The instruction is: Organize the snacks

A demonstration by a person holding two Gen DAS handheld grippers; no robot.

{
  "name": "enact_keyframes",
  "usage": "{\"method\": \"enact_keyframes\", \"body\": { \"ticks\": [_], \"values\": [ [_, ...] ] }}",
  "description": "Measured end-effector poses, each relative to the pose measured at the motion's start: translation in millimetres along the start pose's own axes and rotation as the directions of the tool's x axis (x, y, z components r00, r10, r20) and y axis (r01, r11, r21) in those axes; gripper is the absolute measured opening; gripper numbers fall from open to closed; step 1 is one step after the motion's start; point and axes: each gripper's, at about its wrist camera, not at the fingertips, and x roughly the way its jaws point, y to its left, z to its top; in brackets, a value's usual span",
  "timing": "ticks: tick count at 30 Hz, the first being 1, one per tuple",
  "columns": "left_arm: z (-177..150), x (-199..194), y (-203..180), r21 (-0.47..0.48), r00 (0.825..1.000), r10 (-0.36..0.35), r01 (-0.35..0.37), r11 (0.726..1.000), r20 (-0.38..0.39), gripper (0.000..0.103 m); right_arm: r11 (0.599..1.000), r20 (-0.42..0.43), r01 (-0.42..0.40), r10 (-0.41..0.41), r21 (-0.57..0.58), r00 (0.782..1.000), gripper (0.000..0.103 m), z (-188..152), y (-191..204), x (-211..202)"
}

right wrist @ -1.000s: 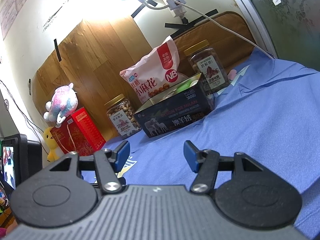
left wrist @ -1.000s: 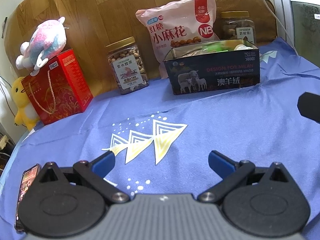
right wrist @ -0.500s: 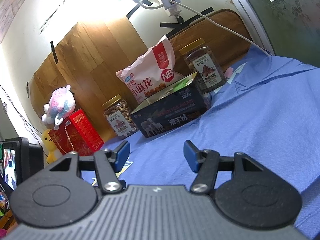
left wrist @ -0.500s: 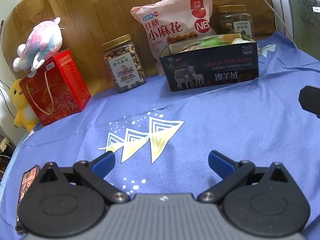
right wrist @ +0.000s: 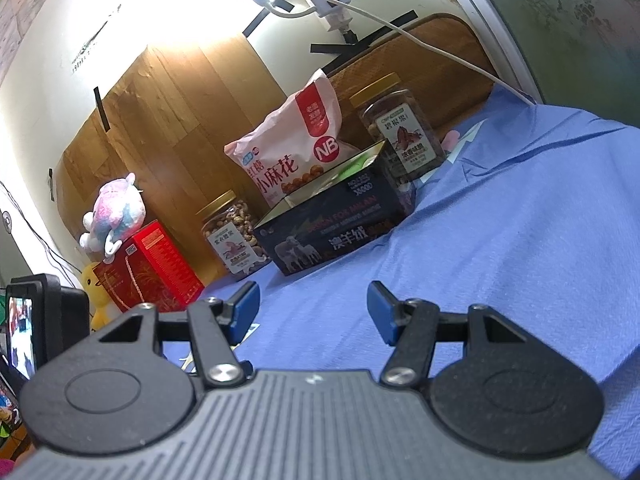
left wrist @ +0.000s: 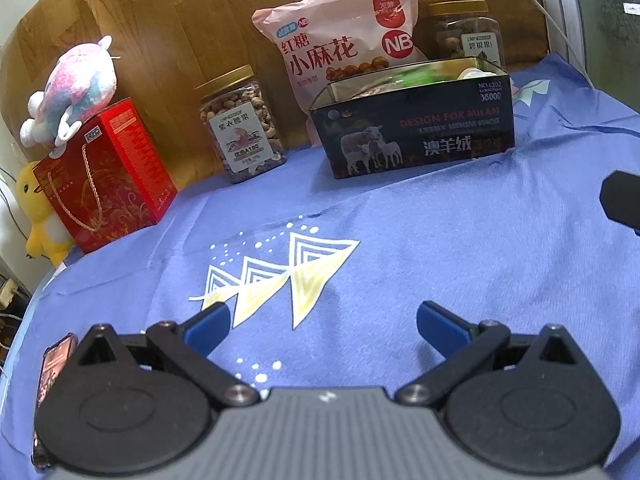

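Observation:
A dark tin box (left wrist: pixel 420 136) with sheep on its side stands open at the back of the blue cloth, with small packets inside; it also shows in the right wrist view (right wrist: pixel 336 228). Behind it leans a pink snack bag (left wrist: pixel 340 36) (right wrist: pixel 296 152). A jar of nuts (left wrist: pixel 242 124) (right wrist: pixel 234 236) stands left of the box, and a second jar (left wrist: pixel 468 36) (right wrist: pixel 400 128) stands behind its right end. My left gripper (left wrist: pixel 322 326) is open and empty, low over the cloth, well short of the box. My right gripper (right wrist: pixel 314 314) is open and empty, also short of the box.
A red gift box (left wrist: pixel 108 172) with a plush toy (left wrist: pixel 76 88) on top stands at the back left, beside a yellow duck toy (left wrist: pixel 40 216). A phone (left wrist: pixel 52 364) lies at the cloth's left edge. A wooden board (left wrist: pixel 180 20) backs the row. A screen (right wrist: pixel 24 328) stands at far left.
Both grippers have moved slightly and retilted, so the scene has shifted a little in both views. Both stay open and empty. No object has moved.

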Motion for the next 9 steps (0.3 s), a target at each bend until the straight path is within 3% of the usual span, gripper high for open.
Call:
{"method": "enact_keyframes", "body": {
  "ticks": [6,9],
  "values": [
    [-0.2,-2.2,-4.3,0.012,1.0,-0.001,0.001,1.0,0.029,0.103,1.0,0.004,0.007,-0.007,0.008,1.0,0.062,0.8,-3.6,-0.5],
    [1.7,-2.6,-6.2,0.013,0.999,-0.035,0.034,0.999,0.031,0.103,1.0,0.006,0.01,-0.01,0.01,1.0,0.062,1.1,-4.9,-0.6]
  ]
}}
